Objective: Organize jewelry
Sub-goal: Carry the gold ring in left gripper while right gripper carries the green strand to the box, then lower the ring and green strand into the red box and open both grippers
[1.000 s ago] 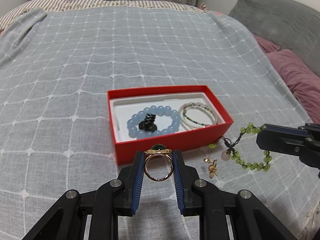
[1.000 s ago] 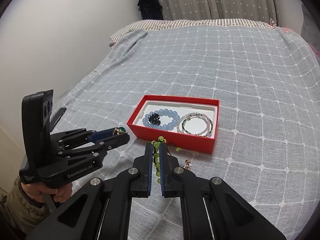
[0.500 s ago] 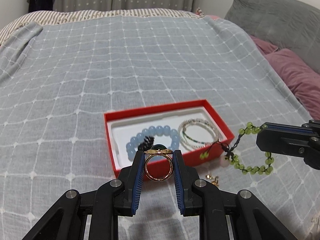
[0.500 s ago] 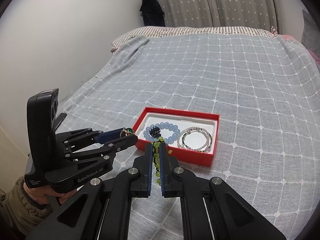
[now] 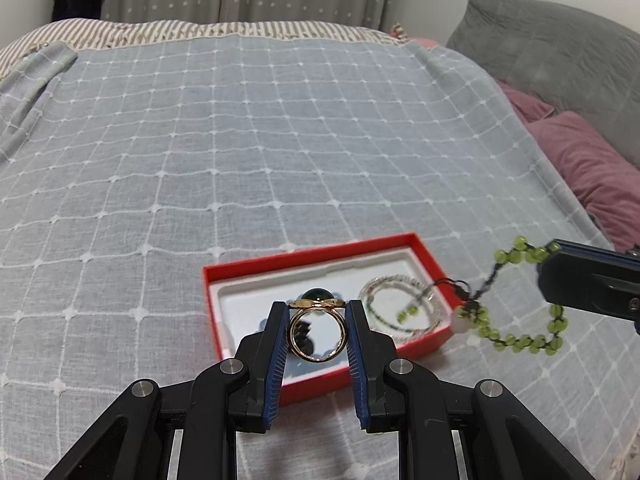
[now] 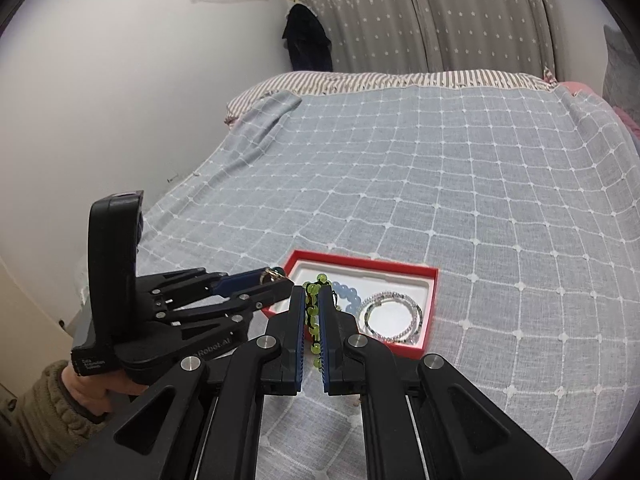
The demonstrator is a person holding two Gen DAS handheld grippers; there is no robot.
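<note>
My left gripper (image 5: 317,312) is shut on a gold ring with a dark green stone (image 5: 317,334) and holds it above the near left part of the red jewelry box (image 5: 308,258). My right gripper (image 6: 312,300) is shut on a green bead bracelet (image 6: 313,316), which hangs in the air beside the box's right end (image 5: 520,332). The box (image 6: 430,304) holds a blue bead bracelet (image 6: 348,296), a thin multi-strand bracelet (image 6: 394,316) and a small black piece seen through the ring. The left gripper (image 6: 276,278) also shows in the right wrist view.
The box lies on a grey checked bedspread (image 5: 260,140). Grey and pink pillows (image 5: 592,160) lie at the right. A white wall (image 6: 120,100) runs along the bed's left side, with curtains (image 6: 420,12) behind.
Both grippers have risen and moved forward over the box. The green bracelet has been lifted off the bedspread and now hangs free. The small gold piece near the box is out of view.
</note>
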